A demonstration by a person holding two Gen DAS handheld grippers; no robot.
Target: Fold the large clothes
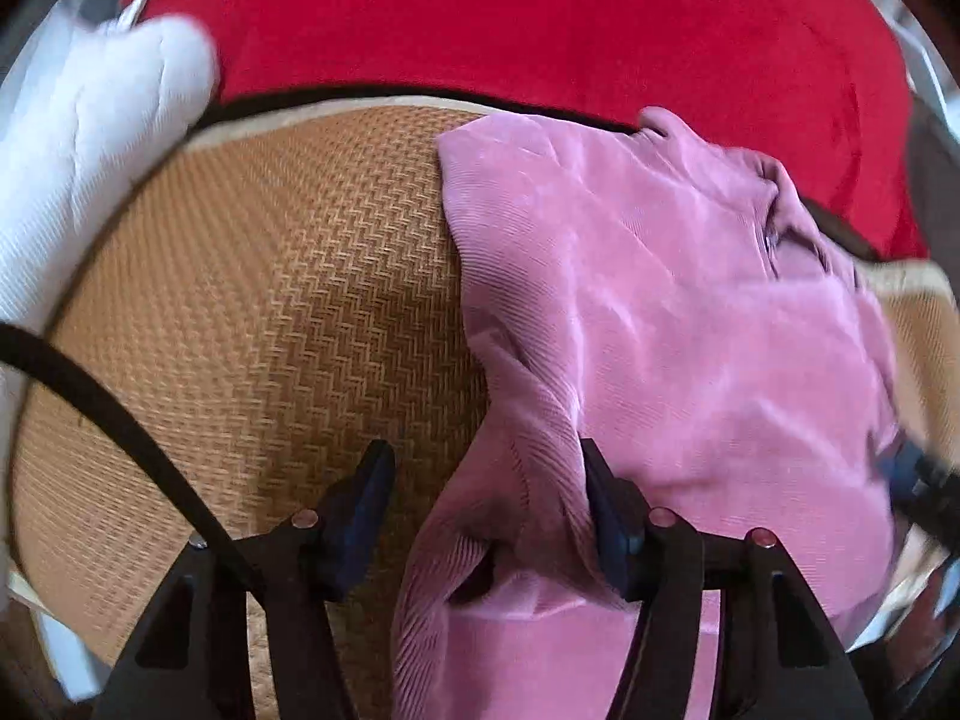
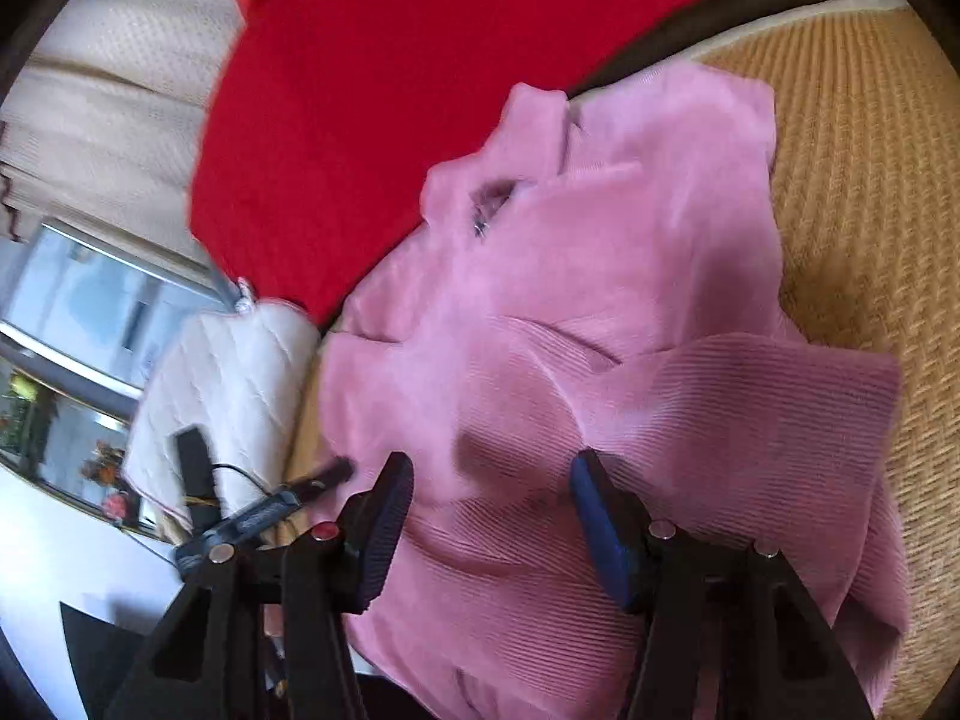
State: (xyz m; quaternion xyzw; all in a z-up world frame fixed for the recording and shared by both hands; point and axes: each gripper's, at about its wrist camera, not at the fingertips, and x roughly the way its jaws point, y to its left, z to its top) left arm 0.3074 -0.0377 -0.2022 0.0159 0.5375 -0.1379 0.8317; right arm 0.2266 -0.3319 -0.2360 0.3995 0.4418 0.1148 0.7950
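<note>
We see the pink garment (image 1: pixel 660 324) lying crumpled on the woven mat (image 1: pixel 270 300), right of its middle. Left tool (image 1: pixel 489 480) and right tool (image 2: pixel 492 480) hover over it, jaws apart, gripping nothing.

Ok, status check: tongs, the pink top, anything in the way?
Left tongs open over the pink top, nothing gripped. Right tongs open above it, empty. Top rumpled on woven mat. Nothing in the way.

The garment (image 1: pixel 660 312) lies on the mat (image 1: pixel 270 312), reaching its far edge. Behind that edge lies the blanket (image 1: pixel 510 18). A pillow (image 1: pixel 90 138) sits at the mat's far left corner.
</note>
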